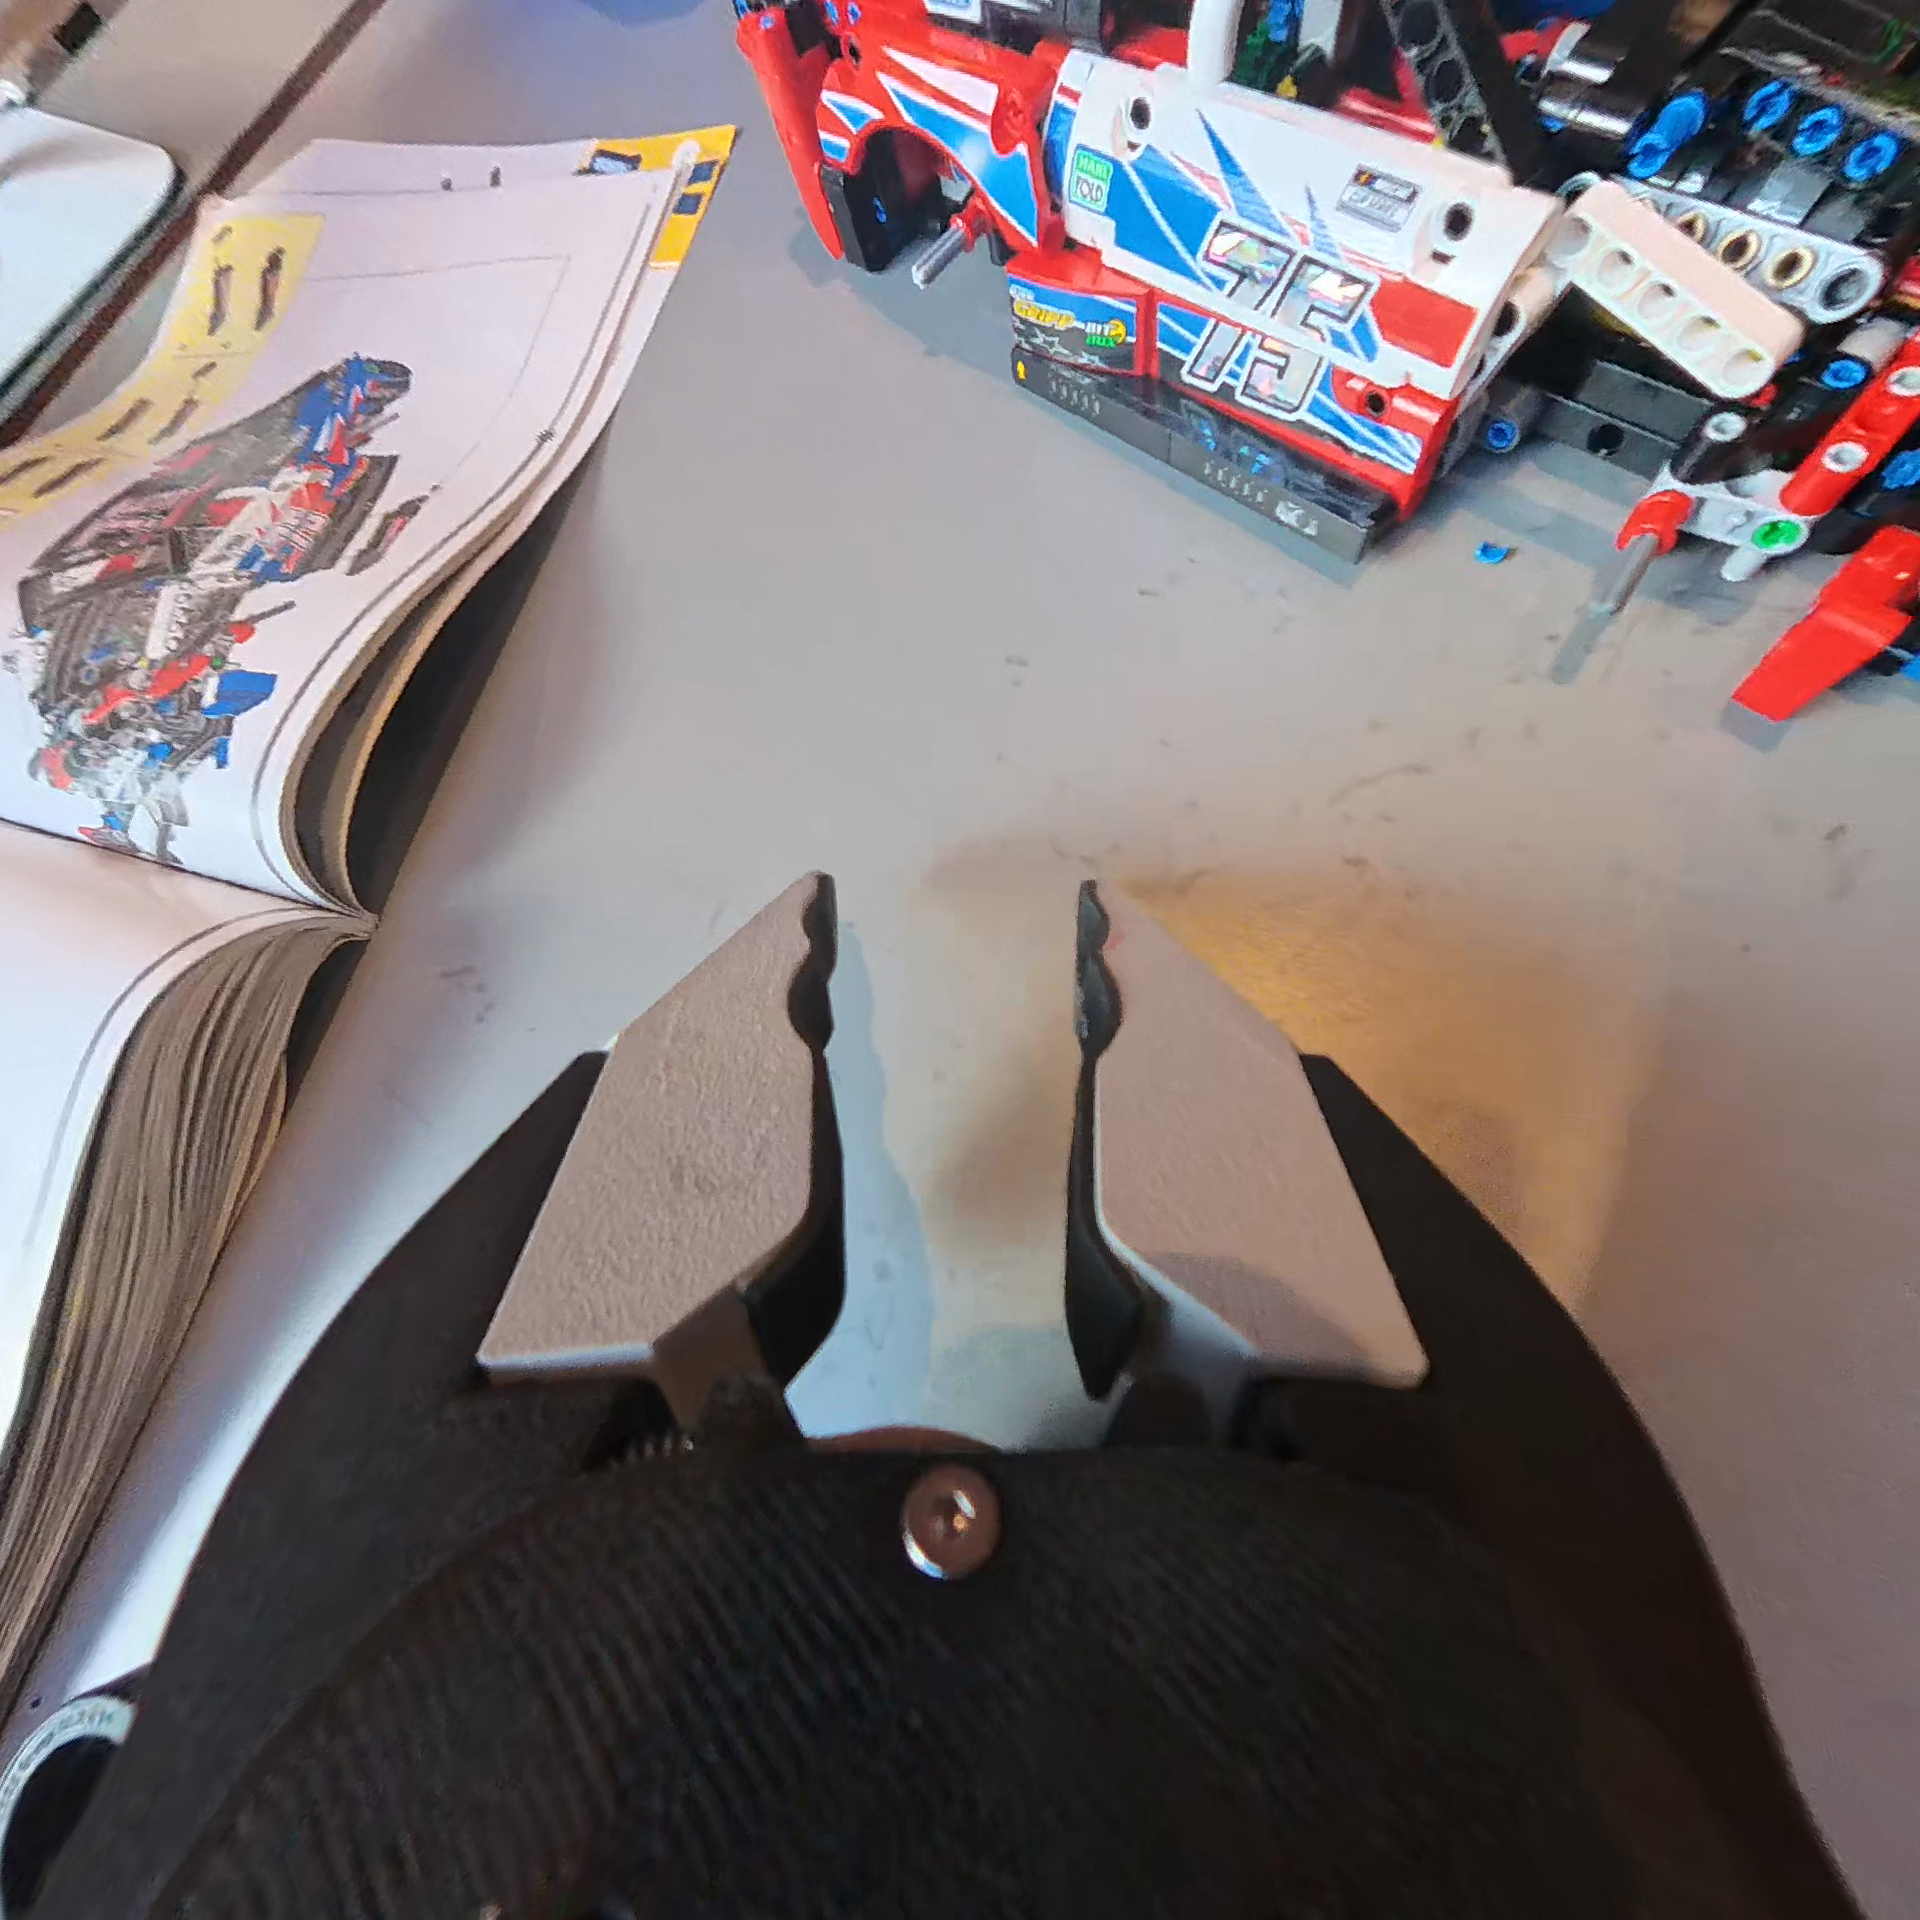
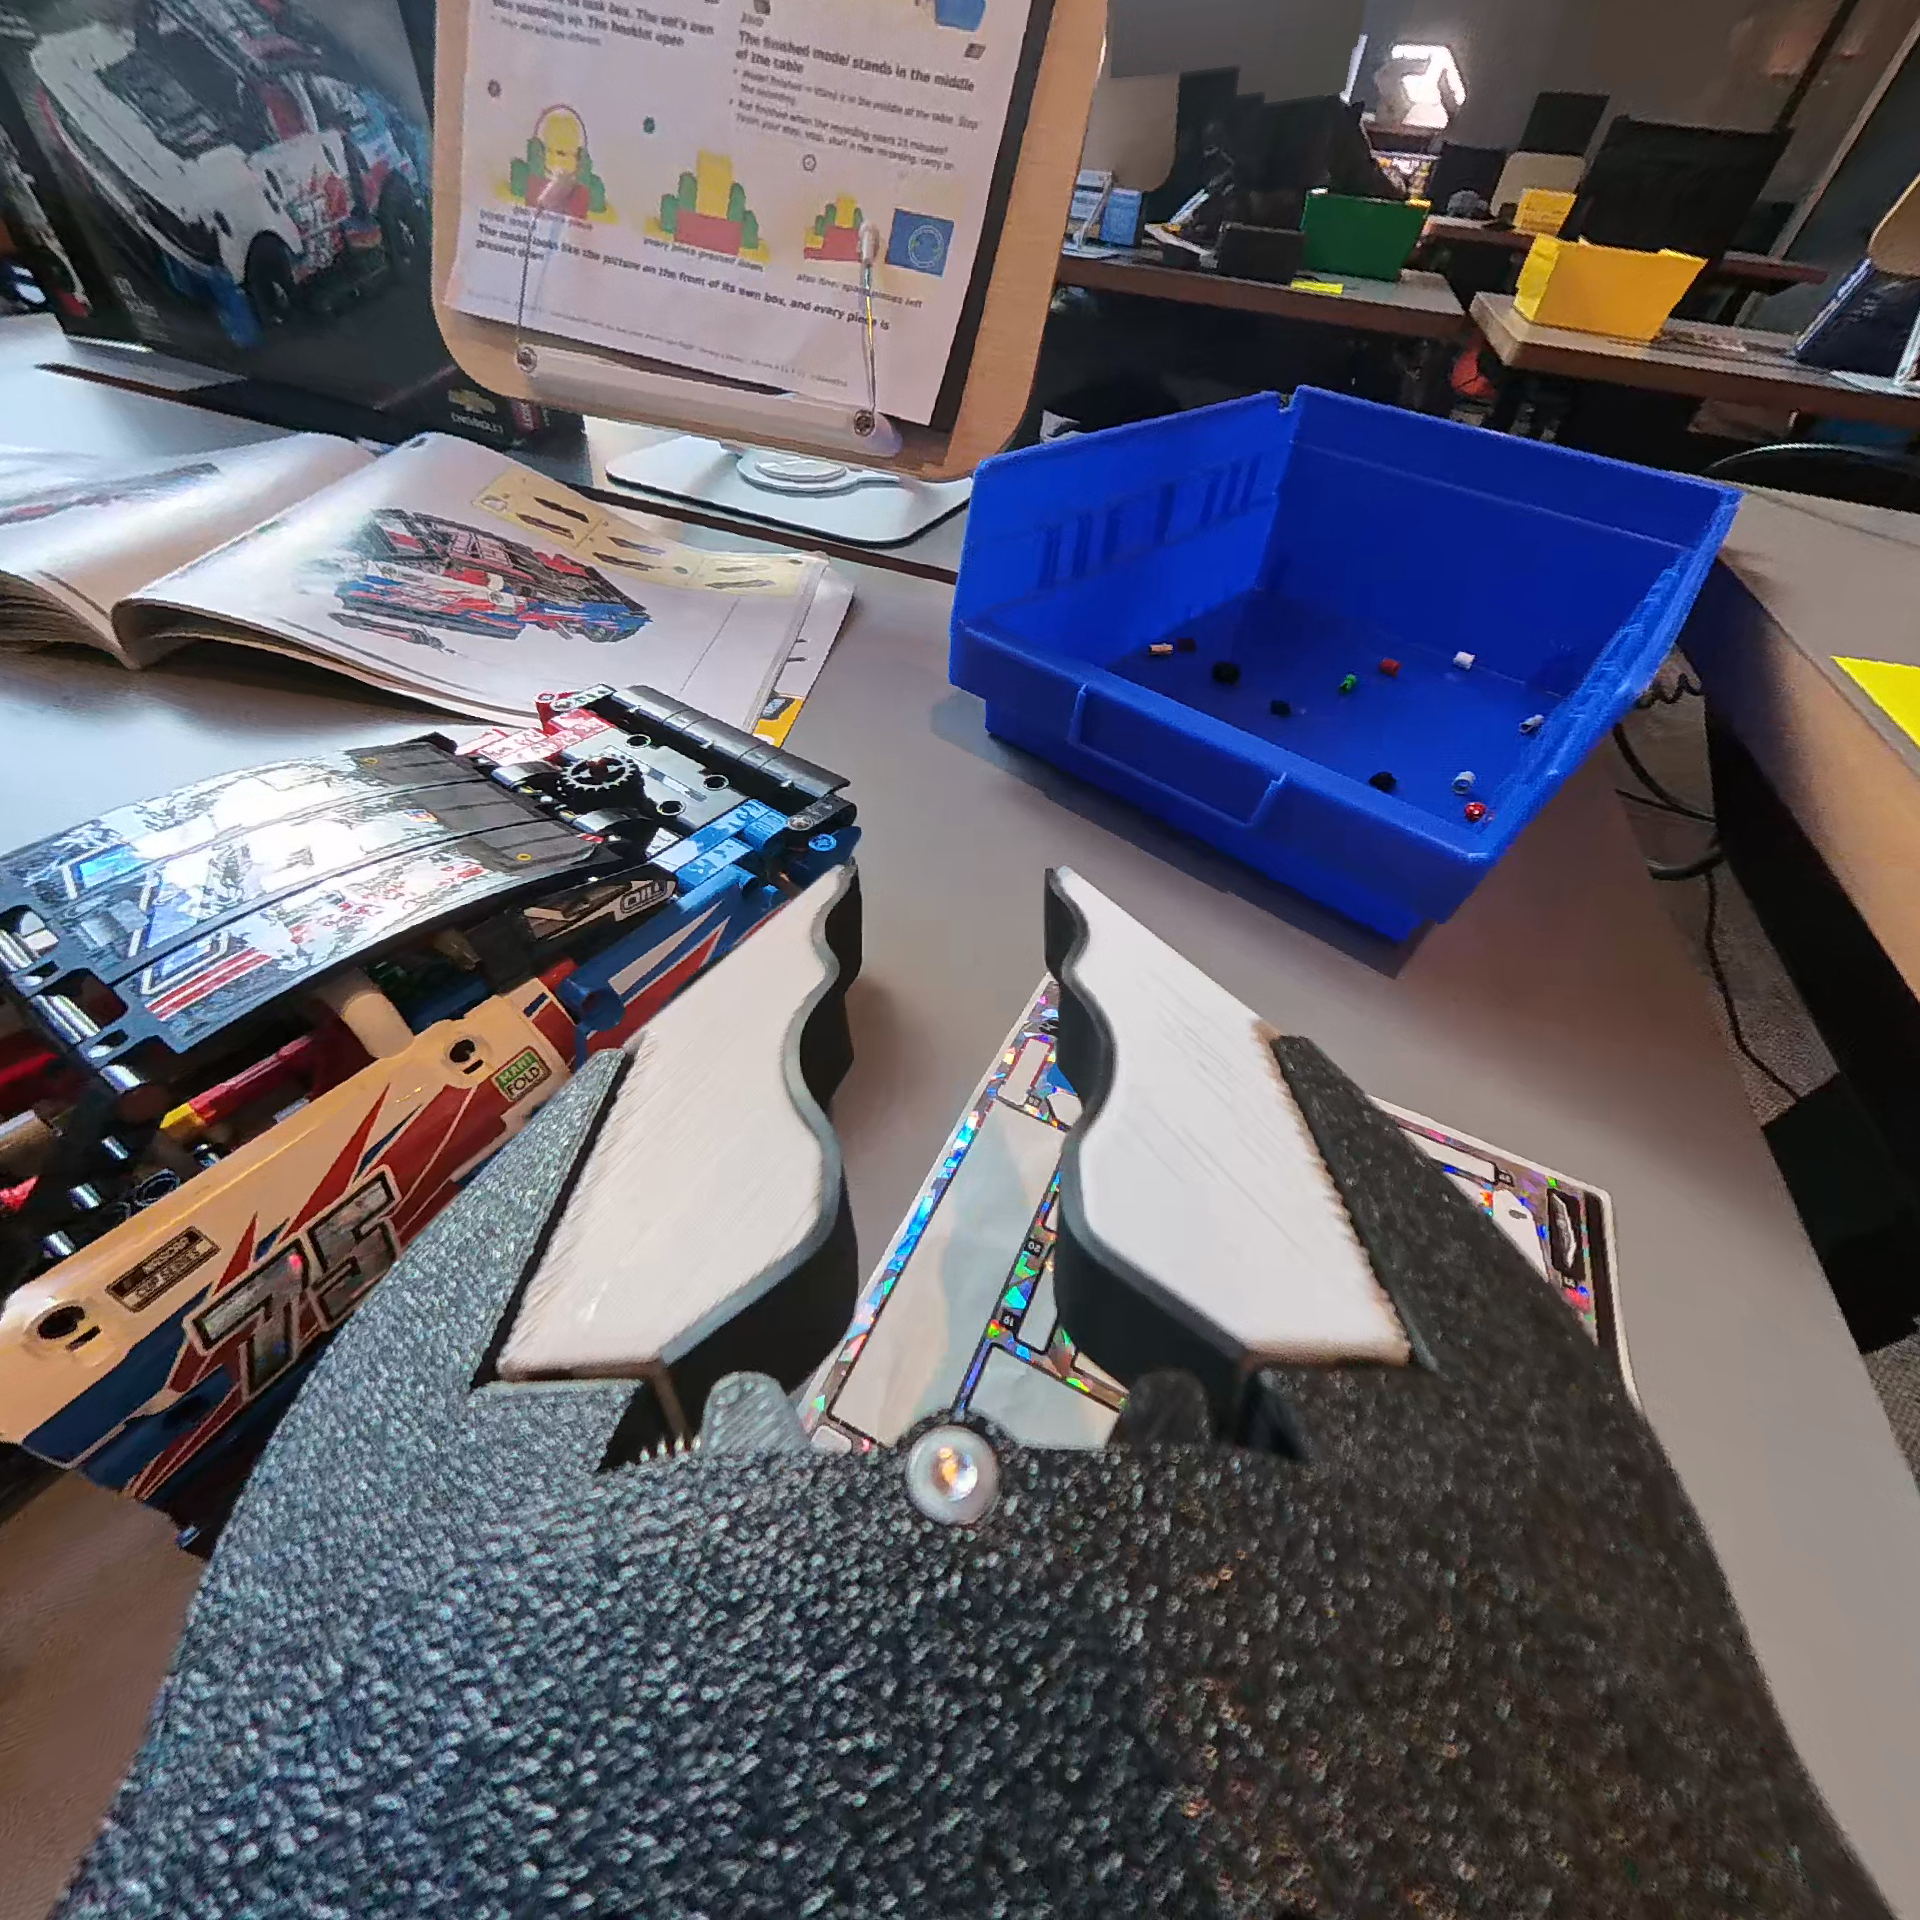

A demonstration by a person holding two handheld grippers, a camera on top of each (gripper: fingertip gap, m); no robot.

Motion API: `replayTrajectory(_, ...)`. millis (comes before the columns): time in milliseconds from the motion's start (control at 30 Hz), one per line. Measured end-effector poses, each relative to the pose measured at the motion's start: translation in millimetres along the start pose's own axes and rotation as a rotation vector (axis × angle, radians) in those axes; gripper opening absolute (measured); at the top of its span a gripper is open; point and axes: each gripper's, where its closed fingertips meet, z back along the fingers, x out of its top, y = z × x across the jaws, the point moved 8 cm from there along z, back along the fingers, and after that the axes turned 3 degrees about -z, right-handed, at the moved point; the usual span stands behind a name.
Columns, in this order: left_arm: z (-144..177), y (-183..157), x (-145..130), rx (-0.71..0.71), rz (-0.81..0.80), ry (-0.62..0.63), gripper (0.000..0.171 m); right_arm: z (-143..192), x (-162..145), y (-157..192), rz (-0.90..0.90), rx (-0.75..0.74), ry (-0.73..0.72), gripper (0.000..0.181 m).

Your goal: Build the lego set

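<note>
A red, white and blue lego race car (image 1: 1299, 291) lies on the grey table at the top right of the left wrist view. It also shows at the left of the right wrist view (image 2: 312, 1060), tipped on its side. My left gripper (image 1: 956, 894) is open and empty above bare table, well short of the car. My right gripper (image 2: 951, 894) is open and empty, close beside the car's end and above a holographic sticker sheet (image 2: 997, 1226). An open instruction booklet (image 1: 260, 540) lies left of the car; it also shows in the right wrist view (image 2: 436, 582).
A blue bin (image 2: 1299, 665) with several small loose pieces stands right of the booklet. A stand with an instruction sheet (image 2: 748, 187) and the set's box (image 2: 208, 177) are behind. The table edge (image 2: 1766, 1195) runs close on the right. My hands' fingertips stand some 30 cm from each other.
</note>
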Motion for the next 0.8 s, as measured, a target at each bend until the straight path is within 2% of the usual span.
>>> replayTrajectory(133, -4, 3, 0, -0.041, 0.05, 0.018, 0.041, 3, 1, -3, -0.029, 0.007, -0.031, 0.035)
replayTrajectory(400, -1, 4, -2, 0.041, 0.059, 0.028, 0.044, -1, 0, 1, 0.018, -0.022, 0.003, 0.035)
replayTrajectory(800, 11, 1, -13, -0.054, 0.146, 0.037, 0.064, -10, -3, -2, 0.021, -0.081, 0.07, 0.035)
